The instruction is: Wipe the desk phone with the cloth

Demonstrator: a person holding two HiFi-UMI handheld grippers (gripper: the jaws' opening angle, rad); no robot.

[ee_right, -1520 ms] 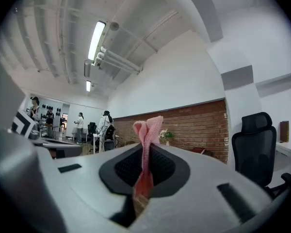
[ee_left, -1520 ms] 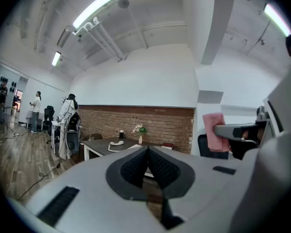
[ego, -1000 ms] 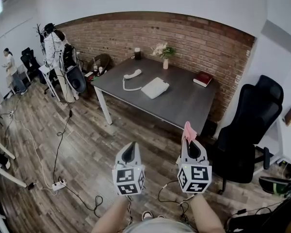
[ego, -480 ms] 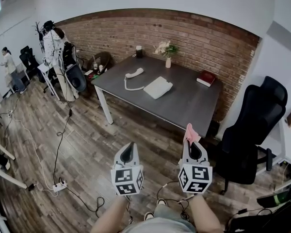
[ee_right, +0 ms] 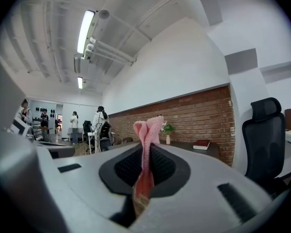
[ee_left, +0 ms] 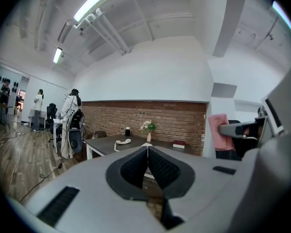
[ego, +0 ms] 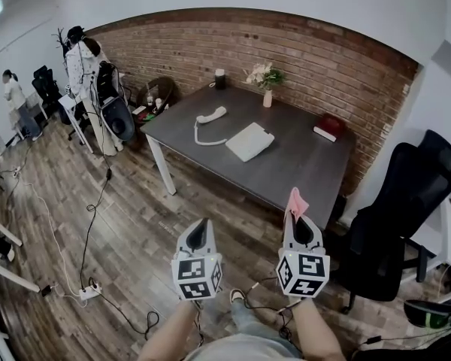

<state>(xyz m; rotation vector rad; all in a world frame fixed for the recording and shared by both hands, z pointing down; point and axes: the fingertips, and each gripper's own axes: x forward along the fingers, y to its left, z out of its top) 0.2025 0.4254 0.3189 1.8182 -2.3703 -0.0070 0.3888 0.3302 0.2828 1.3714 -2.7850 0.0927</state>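
I've got both grippers low over the wood floor [ego: 128, 224], side by side. The left gripper [ego: 201, 226] is clenched on nothing (pads meet in its own view). The right gripper [ego: 296, 218] pinches the pink cloth [ego: 295, 201], which sticks up past its tips. Farther off, well apart from both, the desk phone [ego: 249, 141] sits on the grey desk [ego: 293, 168], with the handset [ego: 210, 116] lying to its left and a red book [ego: 329, 127] at far right.
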